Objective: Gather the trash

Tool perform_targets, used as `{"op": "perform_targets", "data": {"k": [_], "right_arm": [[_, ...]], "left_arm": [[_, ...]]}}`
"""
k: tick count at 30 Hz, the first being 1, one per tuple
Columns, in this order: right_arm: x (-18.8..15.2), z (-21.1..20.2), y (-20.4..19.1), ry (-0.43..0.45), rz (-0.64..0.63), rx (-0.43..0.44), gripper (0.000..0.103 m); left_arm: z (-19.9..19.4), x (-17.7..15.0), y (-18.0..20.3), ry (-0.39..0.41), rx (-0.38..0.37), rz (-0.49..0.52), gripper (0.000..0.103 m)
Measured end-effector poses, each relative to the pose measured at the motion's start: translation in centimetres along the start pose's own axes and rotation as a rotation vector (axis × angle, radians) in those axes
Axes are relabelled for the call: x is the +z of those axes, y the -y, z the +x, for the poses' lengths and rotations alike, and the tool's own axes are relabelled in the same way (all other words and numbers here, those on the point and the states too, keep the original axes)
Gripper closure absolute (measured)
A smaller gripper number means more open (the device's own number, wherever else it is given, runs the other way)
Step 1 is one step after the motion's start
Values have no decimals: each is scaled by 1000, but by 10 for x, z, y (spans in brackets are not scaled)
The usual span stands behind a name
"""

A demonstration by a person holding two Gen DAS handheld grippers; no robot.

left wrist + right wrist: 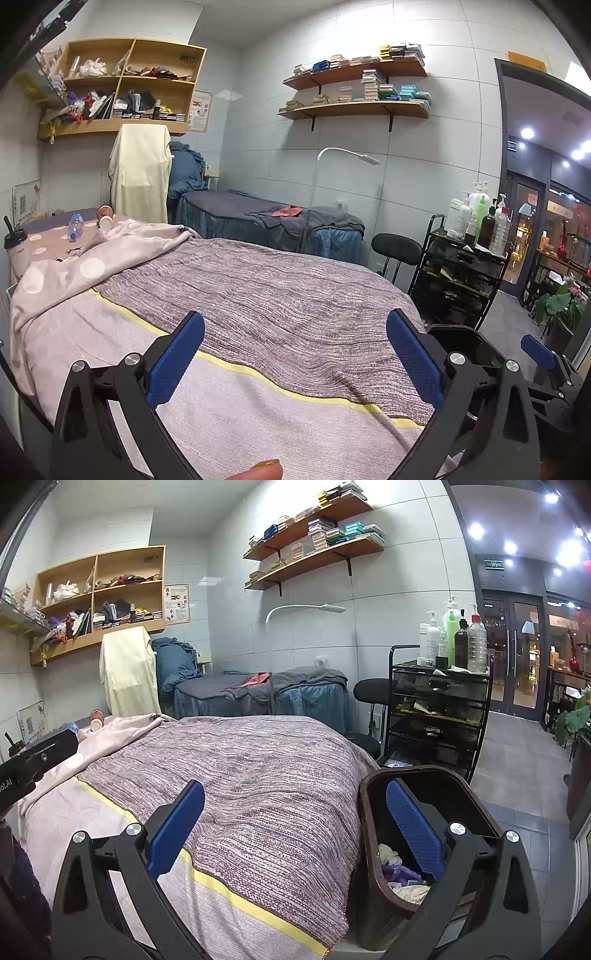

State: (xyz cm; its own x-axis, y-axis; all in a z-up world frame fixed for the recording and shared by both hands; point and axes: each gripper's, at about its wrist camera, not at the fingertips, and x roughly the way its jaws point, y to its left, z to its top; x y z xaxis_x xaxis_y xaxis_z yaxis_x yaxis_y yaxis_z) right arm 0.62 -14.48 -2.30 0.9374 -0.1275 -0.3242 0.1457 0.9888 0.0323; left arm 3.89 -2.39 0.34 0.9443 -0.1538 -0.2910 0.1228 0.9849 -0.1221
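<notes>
A massage bed (258, 288) draped in a striped purple blanket fills the room in front of you, its far end covered by a pink dotted sheet (74, 266) — that is where the trash sits. Beside the bed's near right corner stands the brown waste bin (373, 849), open-topped and already holding crumpled paper and purple scraps, placed within easy reach of your right side, likely so each item can be dropped in without walking. At the bed's far end lie 3 pieces to collect: a lidded drink cup with a straw (14, 240) at the left edge, a clear plastic bottle (75, 227) on its side, and a paper cup (105, 218) tipped over just beyond it. Your left gripper (295, 362) hovers above the blanket, jaws spread wide and empty; your right gripper (295, 834) hangs partly over the bin, likewise wide apart and holding nothing — both well short of the trash.
</notes>
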Motion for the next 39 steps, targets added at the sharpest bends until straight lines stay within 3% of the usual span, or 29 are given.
{"op": "perform_targets", "data": {"k": [39], "right_arm": [[-3,7,5,-21,6,-6,6]], "left_arm": [[1,1,6,-4,-9,23,6]]}}
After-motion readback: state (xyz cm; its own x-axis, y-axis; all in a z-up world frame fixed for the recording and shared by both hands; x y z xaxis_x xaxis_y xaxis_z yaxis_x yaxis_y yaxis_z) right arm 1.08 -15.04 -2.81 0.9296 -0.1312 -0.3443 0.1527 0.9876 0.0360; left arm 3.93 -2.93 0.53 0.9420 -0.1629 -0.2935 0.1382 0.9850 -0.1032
